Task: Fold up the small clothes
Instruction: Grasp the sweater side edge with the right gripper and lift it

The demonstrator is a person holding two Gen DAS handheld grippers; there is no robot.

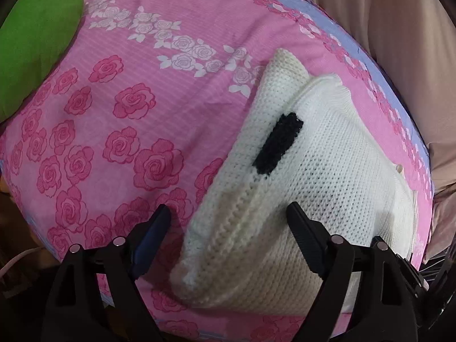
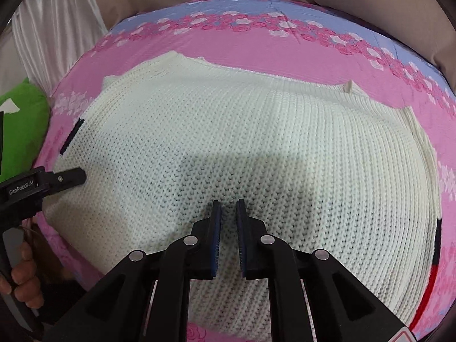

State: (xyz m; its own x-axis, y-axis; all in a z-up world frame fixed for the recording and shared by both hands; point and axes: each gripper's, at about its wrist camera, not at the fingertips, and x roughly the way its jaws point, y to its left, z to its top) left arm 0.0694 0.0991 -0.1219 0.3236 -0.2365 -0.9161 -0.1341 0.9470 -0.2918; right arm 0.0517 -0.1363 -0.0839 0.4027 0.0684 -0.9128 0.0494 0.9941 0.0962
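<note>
Between the widely open left gripper [image 1: 228, 213] jaws is lying the sweater [image 1: 285, 176] edge, running away forward; right gripper [image 2: 228, 208], jaws narrow and empty, is hovering mid-sweater.

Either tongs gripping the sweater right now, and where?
Nothing is held. The left tongs are open astride the white sweater's edge; the right tongs, nearly closed, pinch nothing.

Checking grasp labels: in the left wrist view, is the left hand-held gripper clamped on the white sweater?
No, the left hand-held gripper is wide open, with the sweater's folded edge loose between its fingers.
</note>
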